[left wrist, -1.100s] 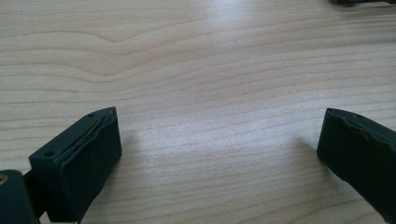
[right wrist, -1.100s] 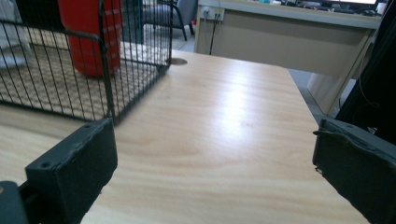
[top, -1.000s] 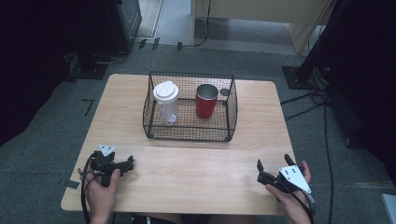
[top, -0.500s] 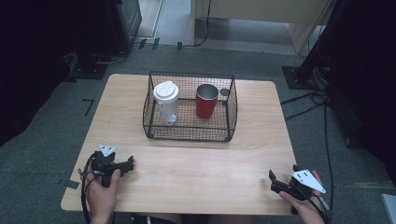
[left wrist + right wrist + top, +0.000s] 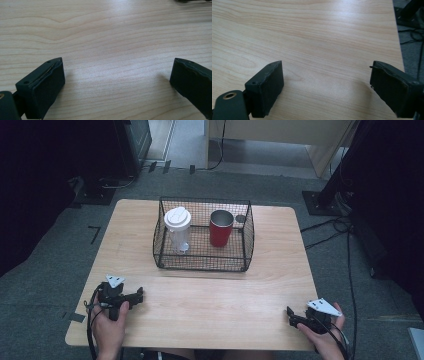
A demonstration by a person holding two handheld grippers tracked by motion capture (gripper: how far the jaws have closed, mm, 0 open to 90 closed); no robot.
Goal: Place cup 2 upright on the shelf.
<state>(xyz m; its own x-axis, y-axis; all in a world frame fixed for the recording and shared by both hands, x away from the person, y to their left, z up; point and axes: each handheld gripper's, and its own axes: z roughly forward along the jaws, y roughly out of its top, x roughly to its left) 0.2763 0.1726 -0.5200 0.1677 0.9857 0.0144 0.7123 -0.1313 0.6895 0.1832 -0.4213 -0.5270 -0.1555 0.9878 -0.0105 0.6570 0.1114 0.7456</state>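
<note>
Left gripper [image 5: 136, 296] and right gripper [image 5: 291, 314] both gape empty over the wooden table [image 5: 210, 295] (near corners); wire basket [image 5: 202, 262] holds red cup [image 5: 220, 227], lidded clear cup [image 5: 178, 227].

Left tool [image 5: 122, 298]: black body, grey three-cornered plate on top w/ small dark dots, black cable looping back past the hand [image 5: 107, 327]. Right tool [image 5: 302, 317]: same black build, pale grey triangular plate, black cable trailing off by the wrist. Forearms bare, no sleeves seen. Close up, left tool [image 5: 117, 82] has two chunky black block jaws, small holes on top edge, flat pad faces. Right tool [image 5: 327, 85]: same blocks, pad edges a bit frayed, brass-coloured ring at lower left.
</note>
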